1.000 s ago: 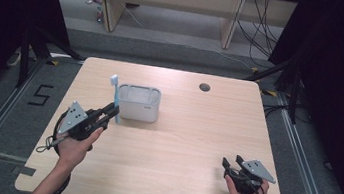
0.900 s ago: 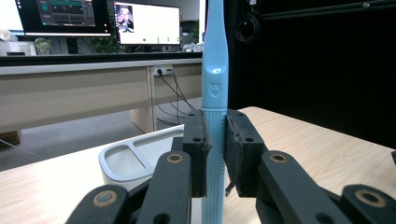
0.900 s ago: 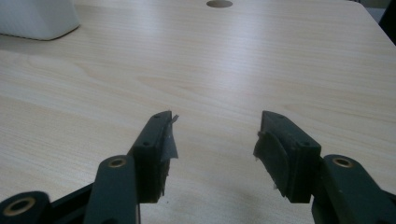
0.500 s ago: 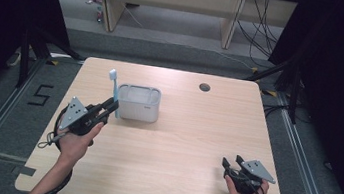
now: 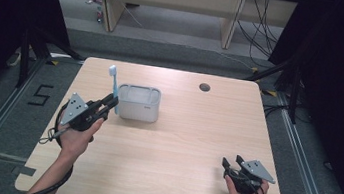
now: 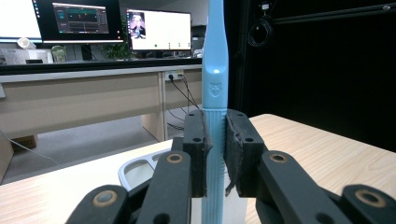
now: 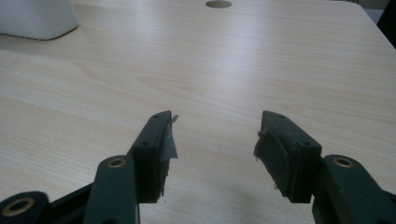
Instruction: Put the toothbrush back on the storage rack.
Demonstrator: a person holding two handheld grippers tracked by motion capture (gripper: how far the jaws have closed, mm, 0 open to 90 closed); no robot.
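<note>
A light blue toothbrush stands upright, bristle head up, clamped by its handle in my left gripper just left of a white holder box on the table. In the left gripper view the toothbrush rises between the closed pads, and the holder's rim lies just beyond and below. My right gripper rests low at the table's front right, open and empty; in the right gripper view my right gripper has bare wood between its pads.
The wooden table has a round cable hole at the back right. A corner of the white holder shows far left in the right gripper view. Desks with monitors stand beyond the table.
My left gripper has tilted the toothbrush more upright and carried it slightly up beside the holder's left end. The right gripper has stayed put.
</note>
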